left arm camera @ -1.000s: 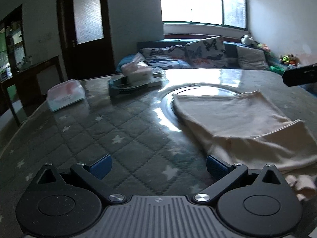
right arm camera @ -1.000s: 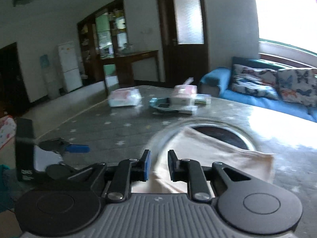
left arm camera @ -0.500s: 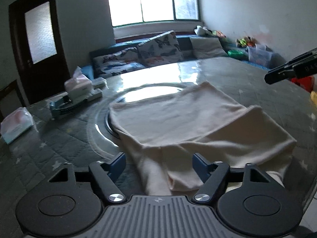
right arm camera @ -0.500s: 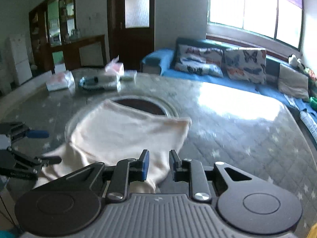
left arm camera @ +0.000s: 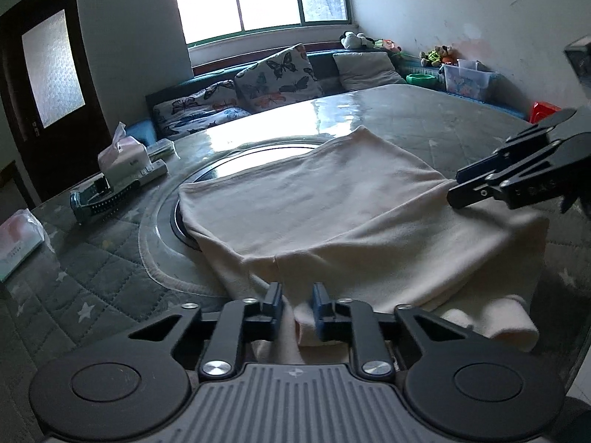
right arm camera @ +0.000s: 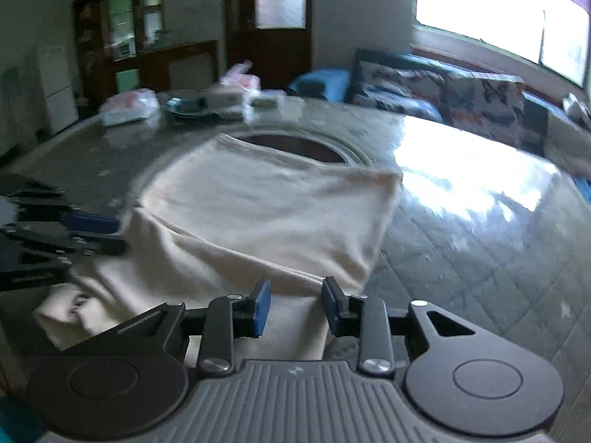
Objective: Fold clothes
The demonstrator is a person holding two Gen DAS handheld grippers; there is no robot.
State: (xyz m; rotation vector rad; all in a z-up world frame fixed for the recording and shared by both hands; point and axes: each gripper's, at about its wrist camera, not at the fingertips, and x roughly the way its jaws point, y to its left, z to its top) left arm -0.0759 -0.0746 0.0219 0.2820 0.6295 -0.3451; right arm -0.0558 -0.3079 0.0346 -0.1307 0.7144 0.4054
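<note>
A cream garment (left arm camera: 332, 214) lies half folded on the round quilted table (left arm camera: 92, 280), its top layer doubled over and a cuff sticking out at the near right. My left gripper (left arm camera: 297, 308) is at the garment's near edge, shut on a bunch of the cream cloth. In the right wrist view the same garment (right arm camera: 258, 214) lies ahead. My right gripper (right arm camera: 295, 306) is over its near side, fingers partly apart with cloth under the gap. In the left wrist view the right gripper (left arm camera: 456, 188) touches the garment's right edge. The left gripper (right arm camera: 110, 234) shows at the left.
A glass turntable (left arm camera: 162, 229) lies under the garment. A tissue box (left arm camera: 125, 155), a dark tray (left arm camera: 99, 195) and a wipes packet (left arm camera: 18, 243) sit at the far left. A sofa with butterfly cushions (left arm camera: 273, 77) stands behind. The table's rim is close at the right.
The left gripper swung right to the garment's near edge and closed from wide open onto the cloth. The right gripper dropped to the garment's right side, its fingers a little wider apart.
</note>
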